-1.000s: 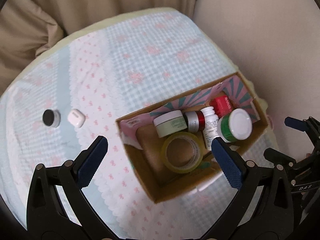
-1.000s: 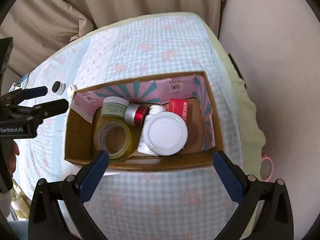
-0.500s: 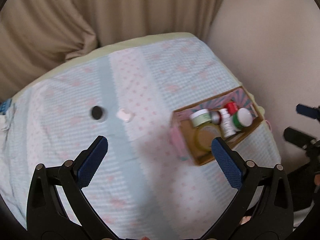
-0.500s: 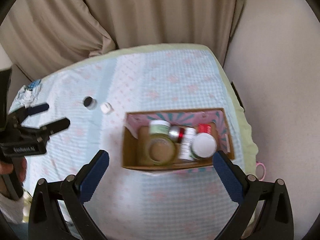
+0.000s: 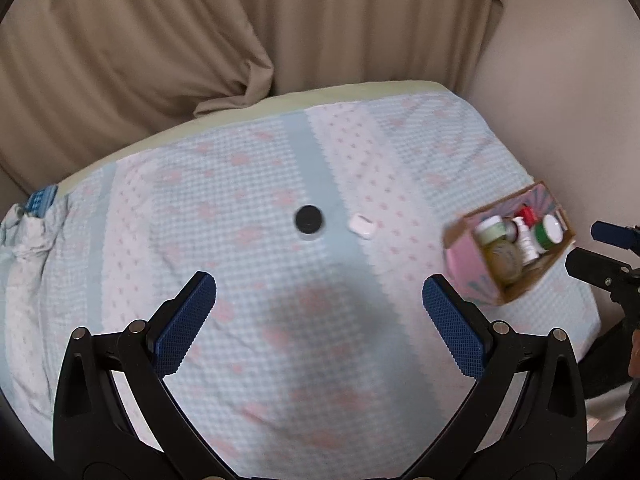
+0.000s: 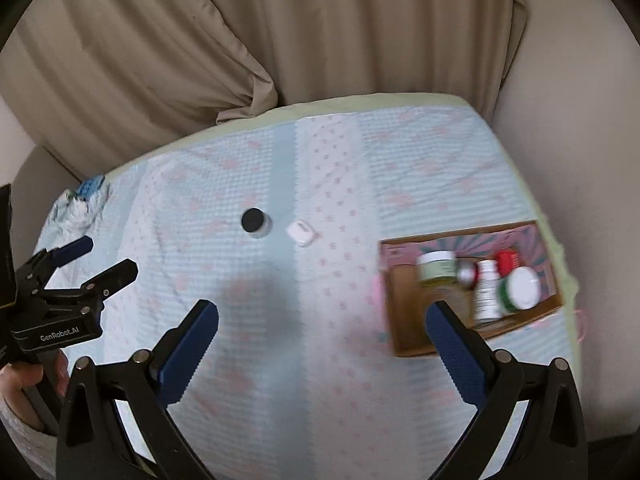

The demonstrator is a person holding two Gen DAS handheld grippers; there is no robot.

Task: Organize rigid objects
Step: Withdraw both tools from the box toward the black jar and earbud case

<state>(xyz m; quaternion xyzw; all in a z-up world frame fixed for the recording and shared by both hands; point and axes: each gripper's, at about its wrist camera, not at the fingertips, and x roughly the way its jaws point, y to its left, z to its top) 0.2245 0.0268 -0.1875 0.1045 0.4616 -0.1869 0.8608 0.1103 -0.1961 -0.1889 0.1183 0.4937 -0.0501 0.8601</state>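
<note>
On the quilted bed (image 5: 248, 184), a black-lidded jar (image 5: 308, 219) and a white earbud case (image 5: 362, 226) lie loose, well apart from the filled cardboard box (image 6: 404, 312). Both the left gripper (image 5: 319, 312) and right gripper (image 6: 322, 344) hover with fingers spread, empty; fetching the jar looks next

- Beige pleated curtain (image 5: 168, 40) hanging far ahead of the tool.
- Pale-blue checked cloth with pink flowers (image 5: 248, 184) spread beneath the tool.
- Crumpled blue-white fabric (image 6: 82, 202) ahead, far left.

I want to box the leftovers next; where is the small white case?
The small white case lies on the bedspread, mid-frame in both views, just right of the black-lidded jar and left of the cardboard box.
</note>
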